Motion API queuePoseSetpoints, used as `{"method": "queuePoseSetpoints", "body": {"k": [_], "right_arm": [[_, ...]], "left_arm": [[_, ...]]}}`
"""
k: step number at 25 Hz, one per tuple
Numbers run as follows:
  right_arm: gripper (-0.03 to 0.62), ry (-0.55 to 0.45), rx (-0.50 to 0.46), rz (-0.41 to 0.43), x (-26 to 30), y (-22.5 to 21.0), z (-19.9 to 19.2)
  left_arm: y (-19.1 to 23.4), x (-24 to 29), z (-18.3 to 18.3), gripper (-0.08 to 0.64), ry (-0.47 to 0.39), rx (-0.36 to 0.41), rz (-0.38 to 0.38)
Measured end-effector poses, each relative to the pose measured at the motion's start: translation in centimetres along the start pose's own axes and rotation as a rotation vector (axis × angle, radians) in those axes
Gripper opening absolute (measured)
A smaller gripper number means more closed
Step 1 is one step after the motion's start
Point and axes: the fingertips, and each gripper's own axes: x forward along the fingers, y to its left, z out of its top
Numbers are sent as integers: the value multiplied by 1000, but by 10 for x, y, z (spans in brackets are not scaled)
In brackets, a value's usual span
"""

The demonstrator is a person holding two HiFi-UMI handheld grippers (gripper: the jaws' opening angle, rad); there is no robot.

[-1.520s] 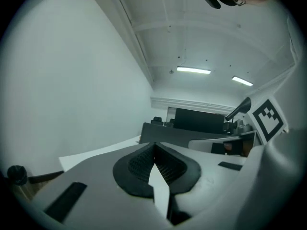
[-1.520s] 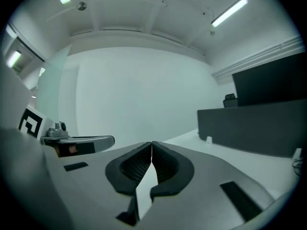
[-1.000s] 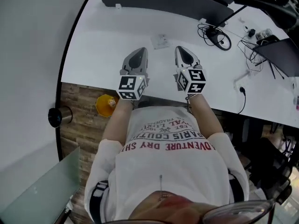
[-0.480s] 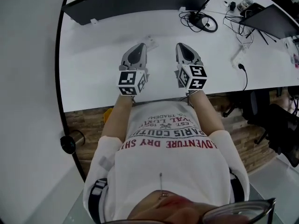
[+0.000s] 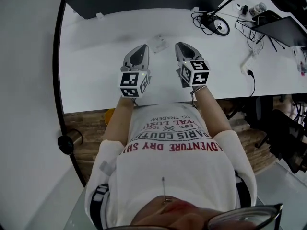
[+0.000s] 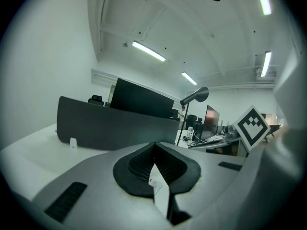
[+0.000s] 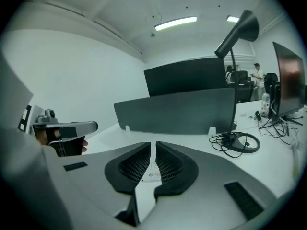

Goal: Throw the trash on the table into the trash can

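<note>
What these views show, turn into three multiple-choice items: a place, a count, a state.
1. Marker cubes in the head view: A) one; B) two; C) four.
2. The small wrapper lies: A) on the white table ahead of the left claw and right claw; B) inside the left claw; C) atop a marker cube.
3. The right claw is: A) wide open; B) shut, empty; C) shut on the wrapper.
Answers: B, one cube per claw; A, it lies flat beyond the claw tips; B, its pads meet on nothing.
</note>
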Motion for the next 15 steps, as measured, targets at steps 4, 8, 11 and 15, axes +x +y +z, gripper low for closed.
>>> {"method": "queuePoseSetpoints", "body": {"k": [4, 8, 11, 15], "right_arm": [[155, 97, -35, 80, 40, 21, -14], [215, 191, -63, 126, 81, 30, -32], [259, 269, -61, 141, 110, 26, -51], [262, 375, -53, 128, 144, 8, -77]], "left_arm": [[25, -6, -11, 22, 20, -45, 25], [49, -5, -25, 23, 51, -73, 48], [63, -2, -41, 23, 89, -95, 61], [77, 1, -59, 23, 132, -126, 74]]}}
